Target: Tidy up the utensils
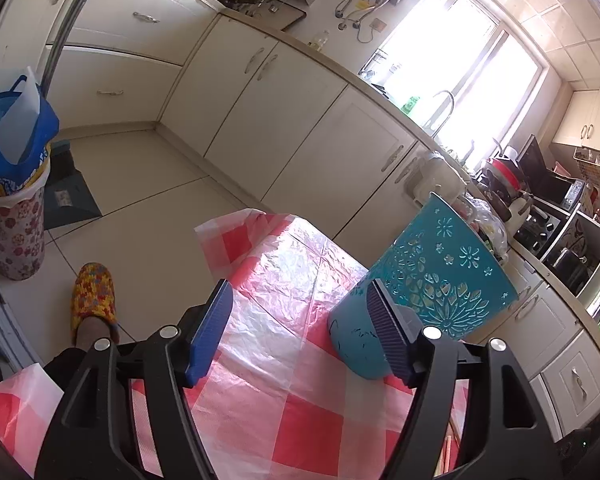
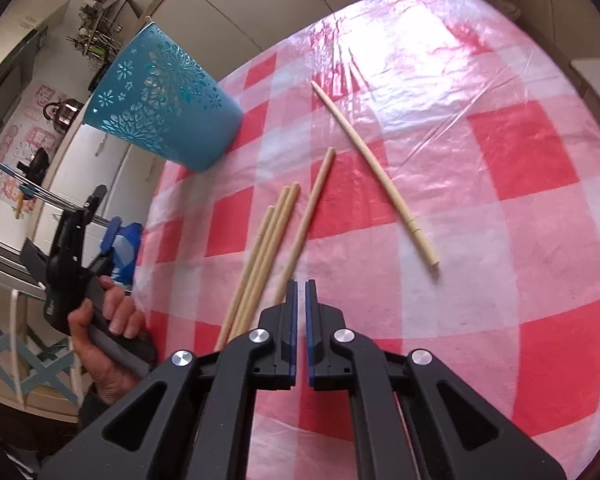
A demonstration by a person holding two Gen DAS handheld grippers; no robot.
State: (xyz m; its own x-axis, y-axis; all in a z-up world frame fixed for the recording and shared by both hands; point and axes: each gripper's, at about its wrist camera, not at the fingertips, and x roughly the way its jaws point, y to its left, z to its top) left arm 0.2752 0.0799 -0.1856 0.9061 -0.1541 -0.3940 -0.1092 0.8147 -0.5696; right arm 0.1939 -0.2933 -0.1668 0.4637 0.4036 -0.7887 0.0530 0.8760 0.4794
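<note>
A teal cut-out holder cup (image 2: 168, 108) stands on the red-and-white checked table cover (image 2: 520, 152) at the far left; it also shows in the left wrist view (image 1: 428, 288). Several wooden chopsticks lie on the cover: a bundle of three (image 2: 266, 248), a single one (image 2: 310, 216) and a curved one (image 2: 374, 172) further right. My right gripper (image 2: 300, 292) is shut and empty, just above the near ends of the chopsticks. My left gripper (image 1: 300, 320) is open and empty, with its right finger beside the cup; it also shows, hand-held, in the right wrist view (image 2: 100, 240).
White kitchen cabinets (image 1: 284, 120) and a cluttered counter (image 1: 512, 200) run beyond the table. A floral bin with a blue bag (image 1: 16, 200) stands on the floor at left. A foot in a patterned slipper (image 1: 94, 300) is next to the table's edge (image 1: 220, 240).
</note>
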